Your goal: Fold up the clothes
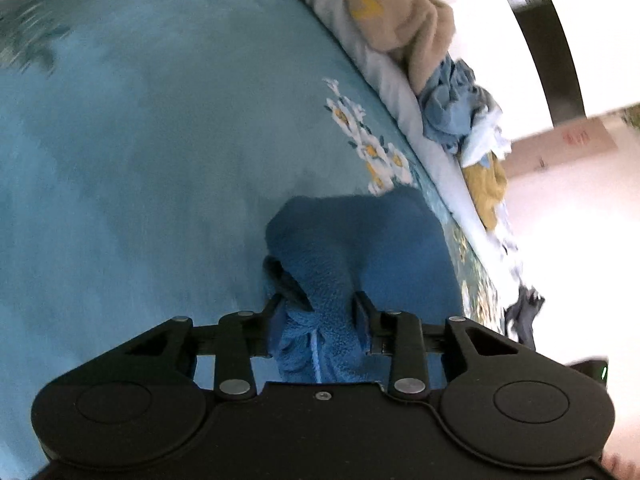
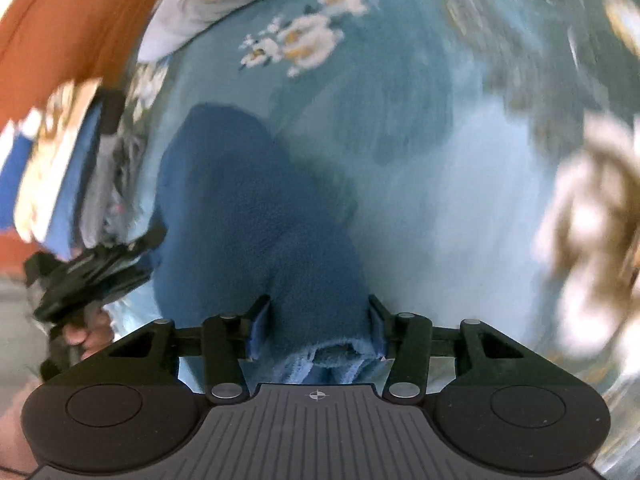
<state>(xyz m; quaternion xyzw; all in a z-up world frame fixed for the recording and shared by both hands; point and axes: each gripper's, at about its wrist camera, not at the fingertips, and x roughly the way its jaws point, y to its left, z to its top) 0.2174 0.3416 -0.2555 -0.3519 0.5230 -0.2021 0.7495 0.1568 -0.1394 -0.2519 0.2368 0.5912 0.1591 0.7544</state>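
**Both grippers lift a blue fleece garment off the bed**

On the left, the left gripper (image 1: pixel 320 308) has its jaws closed on a bunched edge of the blue fleece garment (image 1: pixel 360 240), the cloth pinched between the pads and hanging away over the teal floral bedspread (image 1: pixel 140 140). Farther along the bed's edge lies a pile of unfolded clothes (image 1: pixel 460 112): tan, light blue, mustard.

On the right, the right gripper (image 2: pixel 318 320) likewise has its jaws clamped on another part of the same garment's edge, the fleece draping down onto the bedspread. The left gripper shows at that view's left edge, held in a hand (image 2: pixel 86 334).

Judging by this, the garment is being raised by two points for spreading. The next move probably calls for drawing the grippers apart to tauten the edge, then laying it flat on open bedspread, clear of the pile.
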